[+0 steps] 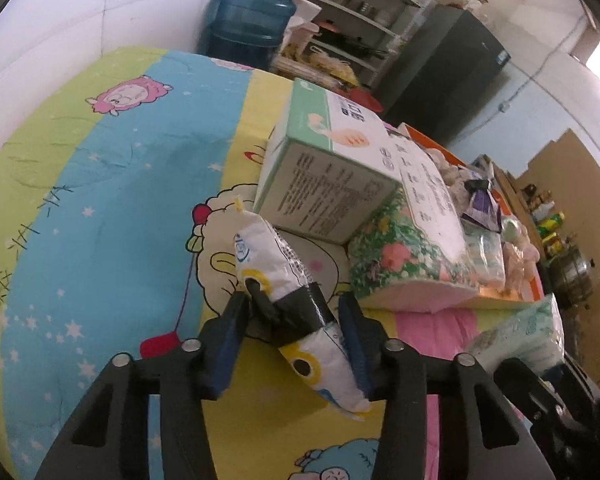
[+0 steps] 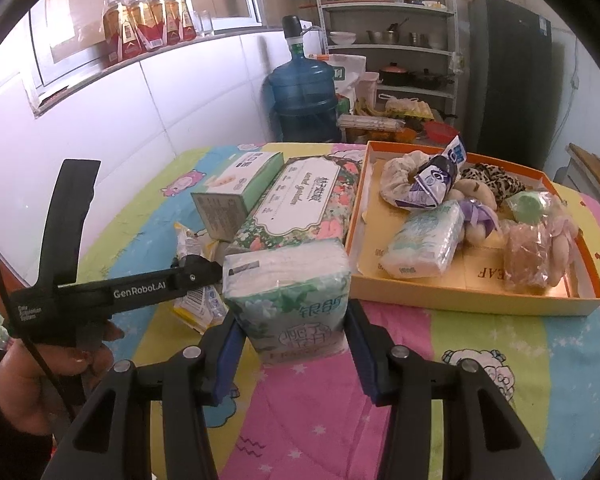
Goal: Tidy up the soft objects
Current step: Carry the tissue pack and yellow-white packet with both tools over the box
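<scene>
My left gripper (image 1: 296,312) is shut on a small white and yellow tissue packet (image 1: 288,280), held tilted above the cartoon quilt (image 1: 112,184). It also shows in the right wrist view (image 2: 196,276), where the left gripper (image 2: 198,270) grips it. My right gripper (image 2: 294,332) is shut on a green and white tissue pack (image 2: 290,284), just left of the orange-rimmed tray (image 2: 452,296). The tray holds several soft items: a tissue pack (image 2: 424,244), scrunchies (image 2: 400,180) and wrapped pieces.
A green tissue box (image 2: 236,188) and a floral tissue pack (image 2: 300,204) lie side by side left of the tray. A blue water jug (image 2: 304,96), shelves (image 2: 388,40) and a dark fridge (image 2: 512,80) stand behind the table. Bottles (image 2: 148,24) line the window sill.
</scene>
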Demonstrator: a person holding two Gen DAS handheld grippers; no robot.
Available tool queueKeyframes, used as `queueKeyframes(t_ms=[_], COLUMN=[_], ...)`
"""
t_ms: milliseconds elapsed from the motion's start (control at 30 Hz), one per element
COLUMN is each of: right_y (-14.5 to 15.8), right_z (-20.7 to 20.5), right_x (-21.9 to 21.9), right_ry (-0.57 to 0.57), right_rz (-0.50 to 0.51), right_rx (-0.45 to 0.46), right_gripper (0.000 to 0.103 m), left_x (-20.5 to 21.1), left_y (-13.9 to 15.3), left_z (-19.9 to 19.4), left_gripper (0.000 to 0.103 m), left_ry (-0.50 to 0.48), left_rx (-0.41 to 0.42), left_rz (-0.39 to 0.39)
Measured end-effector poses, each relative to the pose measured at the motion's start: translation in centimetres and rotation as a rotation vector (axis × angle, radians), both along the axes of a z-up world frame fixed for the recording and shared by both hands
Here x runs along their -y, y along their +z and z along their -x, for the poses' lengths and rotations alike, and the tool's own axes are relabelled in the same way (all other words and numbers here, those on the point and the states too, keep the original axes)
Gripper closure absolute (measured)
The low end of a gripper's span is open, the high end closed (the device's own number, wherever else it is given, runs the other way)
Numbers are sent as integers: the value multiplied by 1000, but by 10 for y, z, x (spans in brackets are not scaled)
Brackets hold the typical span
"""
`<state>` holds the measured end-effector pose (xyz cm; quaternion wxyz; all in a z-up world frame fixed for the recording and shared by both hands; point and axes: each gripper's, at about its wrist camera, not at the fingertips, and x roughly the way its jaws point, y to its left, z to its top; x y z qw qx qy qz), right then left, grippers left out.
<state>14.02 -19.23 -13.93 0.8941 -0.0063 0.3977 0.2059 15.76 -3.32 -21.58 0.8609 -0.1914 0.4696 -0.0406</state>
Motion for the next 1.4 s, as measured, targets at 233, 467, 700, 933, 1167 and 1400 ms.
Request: queueKeyframes(t_ms=[233,467,700,933,1167,1400], right_y=[3,9,22,40,55,68], right_z=[6,16,28,36,39,33], right_x=[-5,-16,-28,-15,13,48], right_ry=[-1,-2,-16,-84,-162,-230], right_rz=[-9,-24,-30,-37,-23,-14], right_rx=[6,15,53,98,138,170], right_gripper=[53,53,53,53,53,53], left_x=[-9,-19,-23,-14,15,52], left_y=[6,24,58,89,109,123], left_z=[11,29,47,49,44,30], left_gripper=[63,63,63,63,63,63], left_ry=[-20,-63,-125,-199,-274,-346], left_rx=[16,69,174,248,296,317], left_rz=[9,-42,-99,-101,-83,-66])
